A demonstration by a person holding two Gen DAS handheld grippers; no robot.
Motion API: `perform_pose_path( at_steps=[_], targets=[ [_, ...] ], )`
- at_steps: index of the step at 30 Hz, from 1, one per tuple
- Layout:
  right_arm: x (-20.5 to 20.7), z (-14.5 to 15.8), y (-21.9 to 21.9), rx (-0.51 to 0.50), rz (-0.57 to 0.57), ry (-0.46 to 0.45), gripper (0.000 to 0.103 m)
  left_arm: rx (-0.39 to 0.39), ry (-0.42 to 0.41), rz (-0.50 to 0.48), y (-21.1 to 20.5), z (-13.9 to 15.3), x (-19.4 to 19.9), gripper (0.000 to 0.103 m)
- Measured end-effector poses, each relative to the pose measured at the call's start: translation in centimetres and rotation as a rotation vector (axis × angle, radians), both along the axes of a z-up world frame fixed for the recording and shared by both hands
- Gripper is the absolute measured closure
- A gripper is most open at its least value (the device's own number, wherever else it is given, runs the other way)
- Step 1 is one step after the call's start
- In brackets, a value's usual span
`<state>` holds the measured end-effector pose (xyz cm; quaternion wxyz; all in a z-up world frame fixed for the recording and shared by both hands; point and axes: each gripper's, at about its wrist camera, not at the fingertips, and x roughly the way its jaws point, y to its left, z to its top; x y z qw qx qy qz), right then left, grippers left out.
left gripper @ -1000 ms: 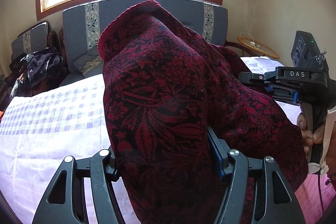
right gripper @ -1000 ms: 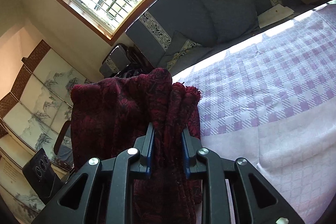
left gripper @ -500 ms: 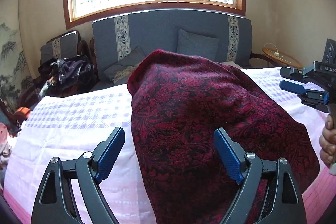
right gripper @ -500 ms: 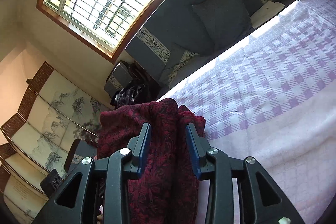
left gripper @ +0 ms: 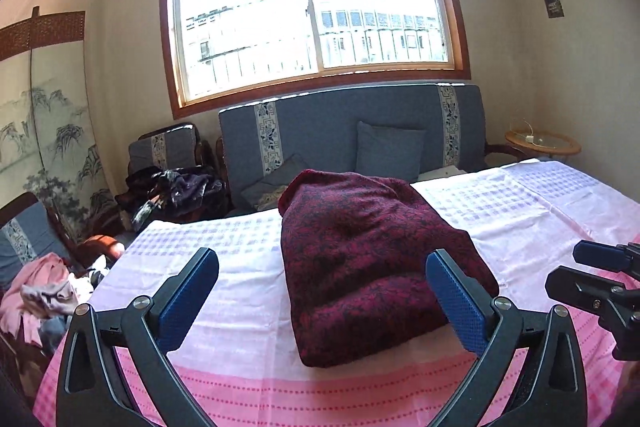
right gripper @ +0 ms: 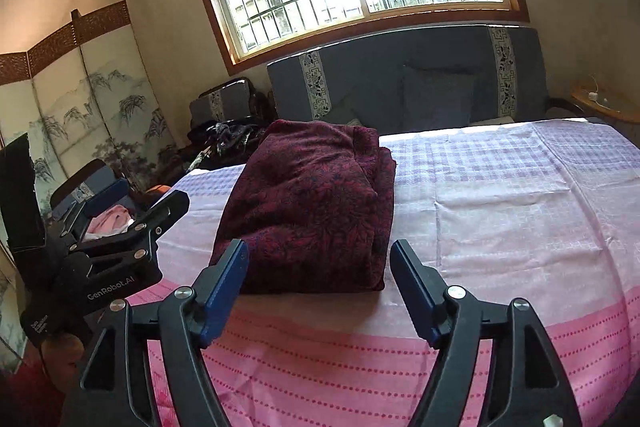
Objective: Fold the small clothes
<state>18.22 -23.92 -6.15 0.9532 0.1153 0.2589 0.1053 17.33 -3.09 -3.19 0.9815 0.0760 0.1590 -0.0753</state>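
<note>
A dark red patterned garment lies folded in a thick bundle on the pink and lilac checked cover. My left gripper hangs just in front of it, jaws opening wide, blue pads clear of the cloth. In the right wrist view the same garment lies beyond my right gripper, whose jaws are also opening with nothing pressed between them. The right gripper shows at the right edge of the left view. The left gripper shows at the left of the right view.
A blue sofa with cushions stands behind the covered surface, under a large window. Loose clothes lie piled on a chair and at the far left. A painted folding screen stands left; a round side table stands right.
Both grippers let go of the red garment and drew back from it. The garment, held up before, now rests folded on the cover.
</note>
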Motion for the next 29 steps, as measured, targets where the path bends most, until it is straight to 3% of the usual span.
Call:
perform_pose_path(
  at_steps=[7, 12, 23, 26, 29],
  targets=[
    [-6.4, 2.3, 1.4, -0.076, 0.007, -0.069, 0.019, -0.009, -0.118, 0.03, 0.7, 2.8, -8.1, 0.0],
    [-8.9, 3.6, 1.7, -0.091, -0.018, -0.09, 0.015, -0.027, -0.123, -0.011, 1.3, 4.3, -11.9, 0.0],
    [-12.2, 5.0, 2.7, -0.123, -0.026, -0.094, 0.012, -0.061, -0.115, -0.036, 1.7, 5.3, -15.5, 0.0],
    [-12.8, 5.5, 3.3, -0.163, -0.051, -0.087, 0.012, -0.06, -0.124, -0.024, 1.7, 5.1, -15.9, 0.0],
    [-12.8, 6.0, 3.8, -0.22, -0.107, -0.069, 0.01, -0.085, -0.08, -0.035, 2.1, 4.7, -15.9, 0.0]
  ],
)
